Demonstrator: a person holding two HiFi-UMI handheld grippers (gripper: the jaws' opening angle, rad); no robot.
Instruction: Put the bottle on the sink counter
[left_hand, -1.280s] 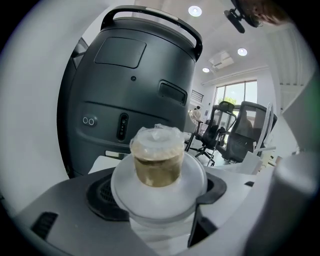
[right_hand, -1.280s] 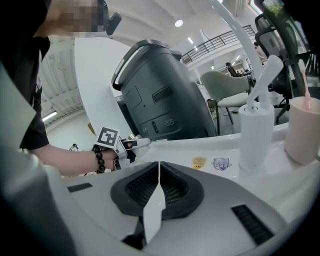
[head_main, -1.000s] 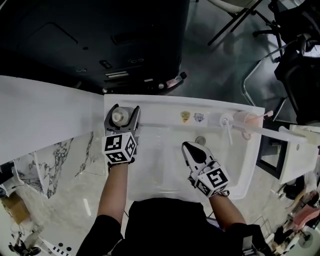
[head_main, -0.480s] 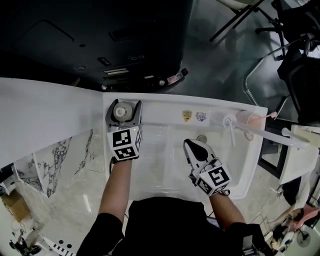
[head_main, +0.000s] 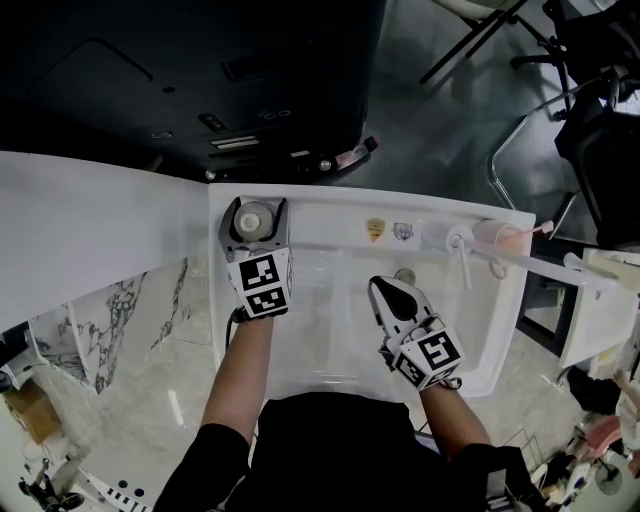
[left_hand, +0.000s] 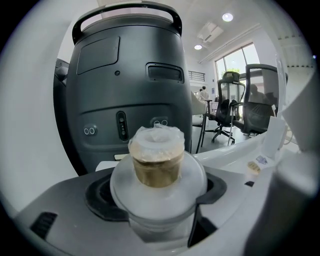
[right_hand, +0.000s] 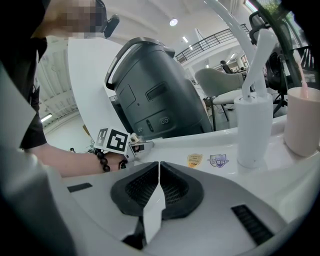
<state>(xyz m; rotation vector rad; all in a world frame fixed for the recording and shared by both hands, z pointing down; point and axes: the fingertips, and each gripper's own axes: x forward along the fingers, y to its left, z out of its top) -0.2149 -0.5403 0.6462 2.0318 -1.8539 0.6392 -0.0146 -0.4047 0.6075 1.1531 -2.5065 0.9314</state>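
A clear plastic bottle with a gold neck and a film-covered cap stands upright between the jaws of my left gripper, which is shut on its body. It is over the back left corner of the white sink counter. I cannot tell whether the bottle's base touches the counter. My right gripper hovers over the sink basin, shut with nothing in it; in the right gripper view its pads meet.
A white faucet and a pink cup stand at the counter's back right. Two stickers lie on the back rim, and the drain is just below them. A large dark grey machine stands right behind the counter.
My left gripper has shifted a little to the right and farther back with the bottle in it. The right gripper has barely moved.
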